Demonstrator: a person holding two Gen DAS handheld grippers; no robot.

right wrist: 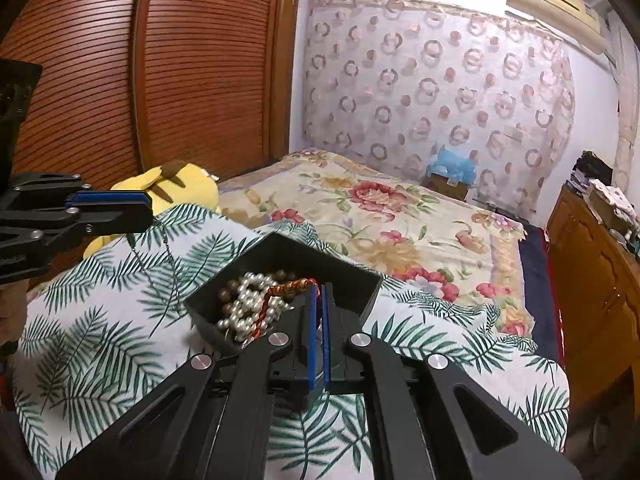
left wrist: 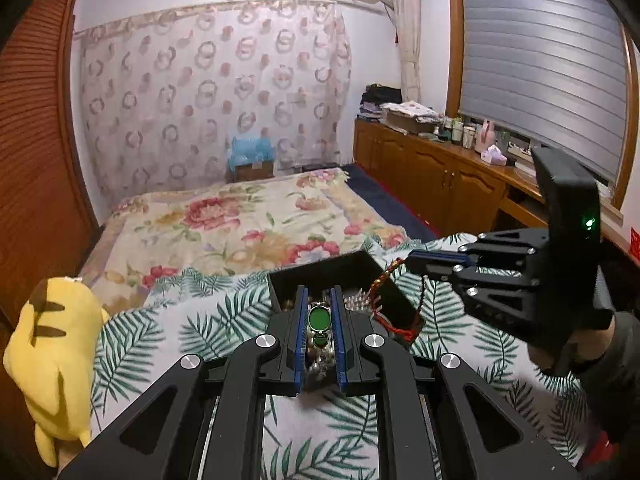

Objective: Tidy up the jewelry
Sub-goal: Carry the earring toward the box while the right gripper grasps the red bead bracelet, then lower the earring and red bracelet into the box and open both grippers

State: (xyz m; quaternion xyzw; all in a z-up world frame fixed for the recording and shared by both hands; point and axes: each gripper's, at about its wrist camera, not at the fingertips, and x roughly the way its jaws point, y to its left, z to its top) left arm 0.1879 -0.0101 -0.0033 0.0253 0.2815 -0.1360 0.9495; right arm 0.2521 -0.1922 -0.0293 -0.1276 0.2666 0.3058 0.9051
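A black open box (left wrist: 344,270) (right wrist: 332,276) sits on the palm-leaf cloth. It holds a pearl strand (right wrist: 248,304) and brown beads (right wrist: 225,293). My left gripper (left wrist: 320,290) is shut on a silver necklace with green stones (left wrist: 319,319), held above the box; its thin chain (right wrist: 170,256) hangs down in the right wrist view, where that gripper (right wrist: 150,210) is at the left. My right gripper (right wrist: 319,286) is shut on a red-and-gold braided cord (left wrist: 384,300) (right wrist: 288,285) that trails over the box. In the left wrist view the right gripper (left wrist: 410,260) reaches in from the right.
A yellow plush toy (left wrist: 56,360) (right wrist: 172,184) lies at the left of the cloth. Behind is a bed with a floral blanket (left wrist: 240,224) (right wrist: 380,216). A wooden cabinet (left wrist: 432,176) with clutter runs along the right wall. A slatted wardrobe (right wrist: 160,60) stands on the left.
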